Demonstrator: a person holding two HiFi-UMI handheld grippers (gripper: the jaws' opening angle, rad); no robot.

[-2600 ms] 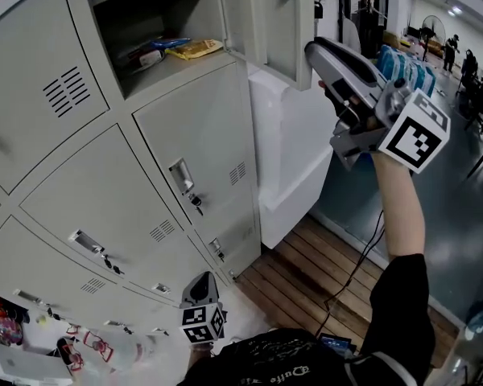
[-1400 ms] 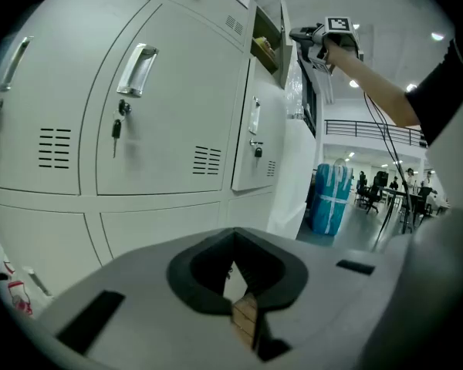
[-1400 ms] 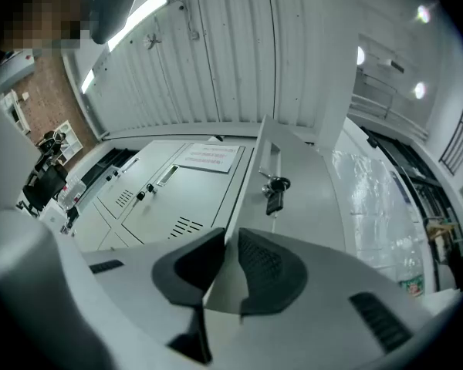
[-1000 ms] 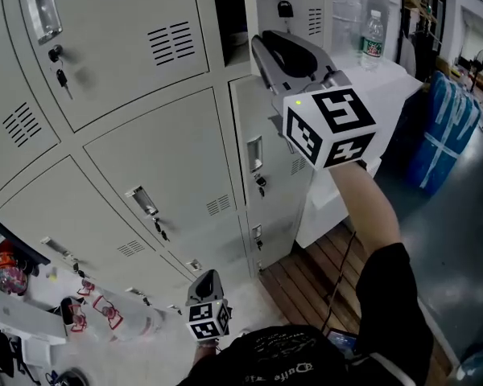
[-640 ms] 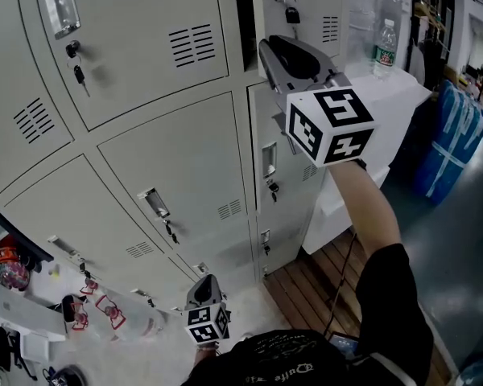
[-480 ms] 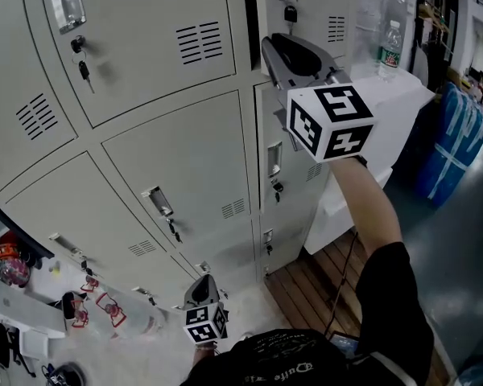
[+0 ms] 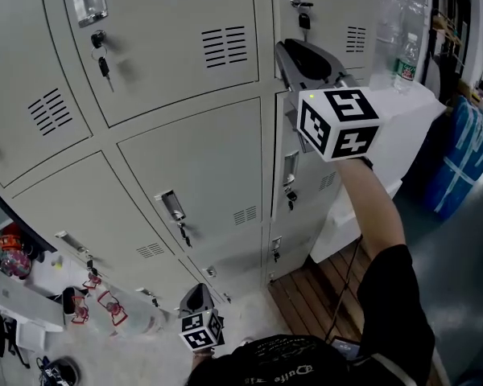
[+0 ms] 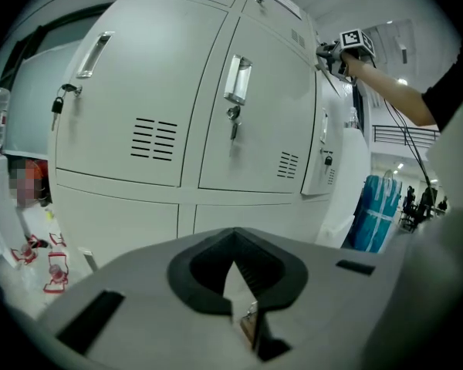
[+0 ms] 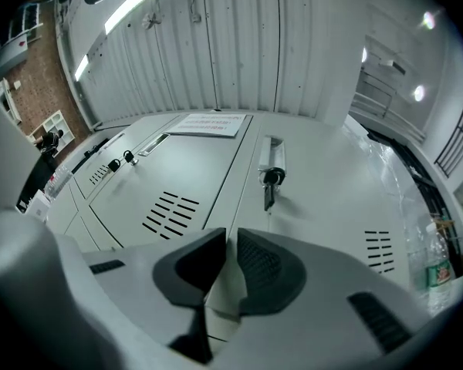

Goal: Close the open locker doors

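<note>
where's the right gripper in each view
Head view: right gripper upper right of centre, by the grey lockers.
Left gripper view: the gripper small, top right, at the lockers' edge.
Right gripper view: the gripper bottom centre, jaws slightly apart, just been closing, nothing between.
Shared landmark: the grey lockers.

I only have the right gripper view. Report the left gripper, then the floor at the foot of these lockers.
Observer: In the head view the left gripper hangs low, in front of the bottom row of the lockers.
Operator: Give me its jaws.
Observer: The left gripper view shows them together, with nothing between them.
Operator: Now the floor.
Observer: Wooden slats cover it at the foot of the right-hand column.
</note>
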